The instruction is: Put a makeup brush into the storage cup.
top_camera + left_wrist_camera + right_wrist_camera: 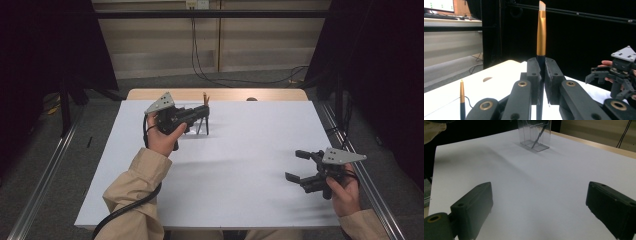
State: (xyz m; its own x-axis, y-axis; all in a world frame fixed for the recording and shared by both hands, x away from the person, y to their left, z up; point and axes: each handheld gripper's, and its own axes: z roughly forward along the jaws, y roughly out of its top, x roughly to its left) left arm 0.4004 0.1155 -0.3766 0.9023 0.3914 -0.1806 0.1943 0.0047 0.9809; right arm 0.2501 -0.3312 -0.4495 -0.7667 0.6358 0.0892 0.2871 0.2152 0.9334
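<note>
White sheet covers the tabletop, with a bare wooden strip along the far edge; grey floor around it, black curtains at both sides, pale wall panels and loose black cables behind; a monitor glows in the upper left corner of the left gripper view. Left gripper held near the far edge of the tabletop, fingers shut tight on a brush; brush stands upright, dark lower handle, gold sleeve, pale slanted tip. Clear plastic holder stands on the sheet just beside the left gripper, with a thin dark stick leaning inside it; a second gold-and-dark brush shows at lower left in the left gripper view, its footing not discernible. Right gripper at the near right side, well apart from the holder, fingers spread wide over bare sheet, holding nothing. No legible writing or labels.
</note>
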